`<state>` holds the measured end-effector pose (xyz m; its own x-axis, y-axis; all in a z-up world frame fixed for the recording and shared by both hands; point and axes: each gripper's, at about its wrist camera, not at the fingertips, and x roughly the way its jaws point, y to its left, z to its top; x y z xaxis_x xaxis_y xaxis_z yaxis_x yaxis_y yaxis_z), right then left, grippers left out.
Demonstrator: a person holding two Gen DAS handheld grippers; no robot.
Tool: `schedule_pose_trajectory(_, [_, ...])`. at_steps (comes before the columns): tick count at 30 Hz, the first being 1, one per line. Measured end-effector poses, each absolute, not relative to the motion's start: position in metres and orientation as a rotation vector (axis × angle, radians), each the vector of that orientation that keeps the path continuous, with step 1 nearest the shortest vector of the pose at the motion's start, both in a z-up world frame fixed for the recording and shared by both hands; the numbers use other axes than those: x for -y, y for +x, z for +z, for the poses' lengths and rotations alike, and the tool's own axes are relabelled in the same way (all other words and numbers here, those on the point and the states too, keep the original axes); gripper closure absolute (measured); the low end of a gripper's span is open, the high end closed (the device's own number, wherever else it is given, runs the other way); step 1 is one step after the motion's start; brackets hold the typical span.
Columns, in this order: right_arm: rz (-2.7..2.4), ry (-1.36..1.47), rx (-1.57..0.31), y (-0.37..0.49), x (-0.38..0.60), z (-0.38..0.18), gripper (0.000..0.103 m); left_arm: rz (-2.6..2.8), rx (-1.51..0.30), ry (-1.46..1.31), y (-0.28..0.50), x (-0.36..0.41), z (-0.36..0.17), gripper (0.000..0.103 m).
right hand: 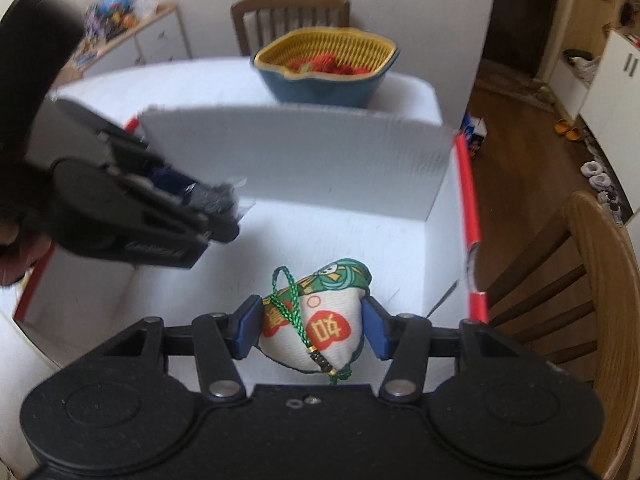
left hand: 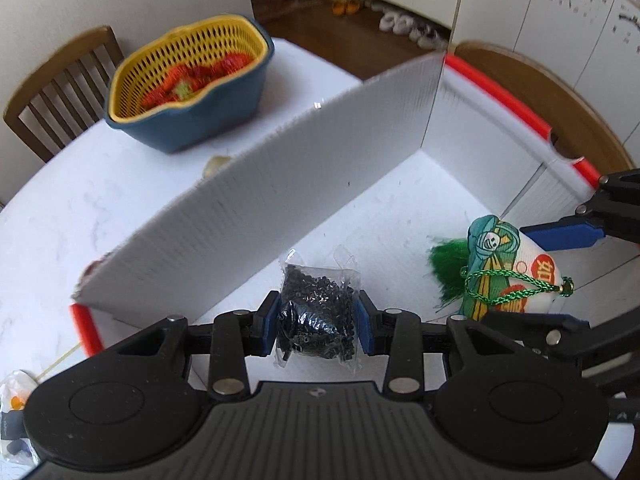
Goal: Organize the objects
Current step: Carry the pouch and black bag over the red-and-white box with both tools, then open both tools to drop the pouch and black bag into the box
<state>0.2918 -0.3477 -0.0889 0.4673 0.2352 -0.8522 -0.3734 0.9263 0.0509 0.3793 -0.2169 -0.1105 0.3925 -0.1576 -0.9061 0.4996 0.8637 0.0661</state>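
Between the blue pads of the left hand-held gripper [left hand: 318, 322] sits a clear bag of small black beads [left hand: 316, 312], pinched from both sides with the jaws narrowed onto it, hanging just ahead of the fingertips over the white floor of an open box [left hand: 400, 208]. To that gripper's right, close by, the right hand-held gripper [right hand: 314, 330] has its 2 pads pressed on the flanks of a white fabric sachet [right hand: 316, 320] printed with red and green, a green braided cord [right hand: 294, 300] draped across its front and a green tassel [left hand: 448, 268] trailing from it; its jaws stand wider, closed on this bulkier thing, also above the box floor. Just ahead of both grippers rises a tall white corrugated flap [left hand: 280, 200] of the box, which walls off the counter [left hand: 120, 176] beyond; the box rim is edged with red tubing [right hand: 470, 208]. Past the flap, well apart, stands a blue bowl [left hand: 208, 120] with a yellow strainer basket [left hand: 192, 60] holding red fruit. Farthest off are wooden chairs [right hand: 288, 16] around the counter. A small pale object [left hand: 216, 164] peeks out behind the flap; I cannot tell what it is.
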Motion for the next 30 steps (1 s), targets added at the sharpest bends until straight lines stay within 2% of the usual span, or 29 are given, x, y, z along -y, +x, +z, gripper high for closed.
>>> schedule_pose_trajectory(19, [0.376,-0.153,-1.166,0.31,0.344,-0.112,0.049,-0.397,-1.258,0.34,0.396,0.228,-0.142,0.063])
schedule_pose_trajectory(21, [0.373,-0.146,-1.179,0.311,0.344,-0.112,0.047,-0.383,-1.257,0.341,0.395,0.228,-0.143,0.059])
schedule_pose_trajectory(23, [0.37,-0.142,-1.175,0.313,0.345,-0.114,0.046,-0.385,-1.252,0.338,0.393,0.228,-0.142,0.042])
schedule_pose_trajectory(25, [0.375,-0.134,-1.175,0.312,0.347,-0.113,0.046,-0.395,-1.241,0.331,0.389,0.228,-0.139,0.036])
schedule_pose_trajectory(30, [0.382,-0.125,-1.163,0.308,0.349,-0.11,0.043,-0.397,-1.212,0.333,0.382,0.228,-0.131,0.036])
